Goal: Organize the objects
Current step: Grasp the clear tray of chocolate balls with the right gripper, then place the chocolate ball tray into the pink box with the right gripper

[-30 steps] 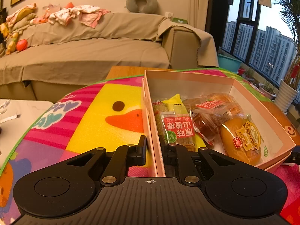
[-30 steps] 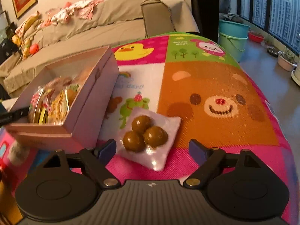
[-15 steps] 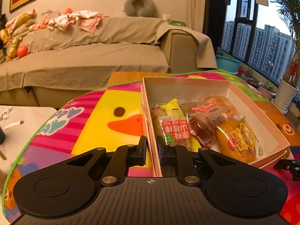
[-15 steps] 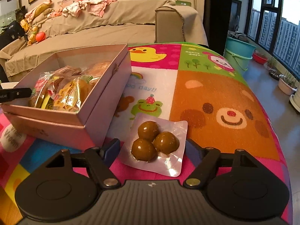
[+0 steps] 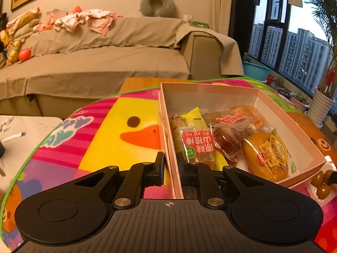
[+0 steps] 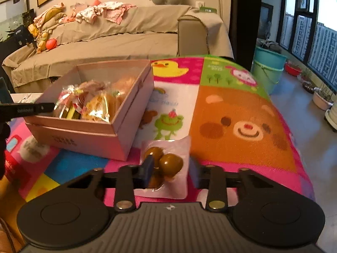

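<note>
A pink cardboard box full of wrapped snacks stands on a colourful cartoon mat; it also shows in the right wrist view. My left gripper is shut on the box's near wall. A clear packet of three brown balls lies on the mat right of the box; it shows at the right edge of the left wrist view. My right gripper has closed on this packet, one finger on each side of it.
The mat covers a table whose right edge drops to the floor. A beige sofa with clothes stands behind. Green buckets and plant pots stand by the window. A white side table is at the left.
My right gripper moved forward over the packet of balls and its fingers closed from wide open onto the packet. My left gripper stayed shut on the box wall.
</note>
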The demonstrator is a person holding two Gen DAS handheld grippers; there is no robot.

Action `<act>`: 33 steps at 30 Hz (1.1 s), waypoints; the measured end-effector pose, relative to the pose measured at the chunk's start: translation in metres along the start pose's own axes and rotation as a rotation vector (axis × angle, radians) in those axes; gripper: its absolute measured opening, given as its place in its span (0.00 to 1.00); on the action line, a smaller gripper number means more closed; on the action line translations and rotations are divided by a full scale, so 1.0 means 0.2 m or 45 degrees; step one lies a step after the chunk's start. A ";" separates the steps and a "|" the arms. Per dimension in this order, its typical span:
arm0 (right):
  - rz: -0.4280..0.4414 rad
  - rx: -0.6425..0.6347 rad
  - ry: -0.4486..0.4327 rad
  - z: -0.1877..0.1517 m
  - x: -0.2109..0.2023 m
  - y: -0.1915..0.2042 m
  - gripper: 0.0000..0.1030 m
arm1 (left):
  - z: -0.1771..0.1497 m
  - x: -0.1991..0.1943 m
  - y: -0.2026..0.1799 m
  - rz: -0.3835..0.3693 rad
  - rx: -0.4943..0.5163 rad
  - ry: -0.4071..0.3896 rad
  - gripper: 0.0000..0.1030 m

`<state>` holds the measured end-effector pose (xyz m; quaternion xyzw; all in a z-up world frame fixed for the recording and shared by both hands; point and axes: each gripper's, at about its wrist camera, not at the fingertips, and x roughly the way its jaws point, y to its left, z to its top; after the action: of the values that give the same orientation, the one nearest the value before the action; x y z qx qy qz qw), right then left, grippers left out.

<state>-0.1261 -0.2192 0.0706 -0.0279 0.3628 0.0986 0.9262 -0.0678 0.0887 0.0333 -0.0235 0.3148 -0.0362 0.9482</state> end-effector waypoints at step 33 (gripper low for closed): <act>0.011 -0.086 -0.159 0.13 -0.13 0.08 0.71 | -0.01 0.00 0.00 0.001 -0.003 -0.003 0.14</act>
<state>-0.1311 -0.2042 0.1070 -0.0514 0.3007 0.1162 0.9452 -0.0687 0.0880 0.0327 -0.0245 0.3138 -0.0356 0.9485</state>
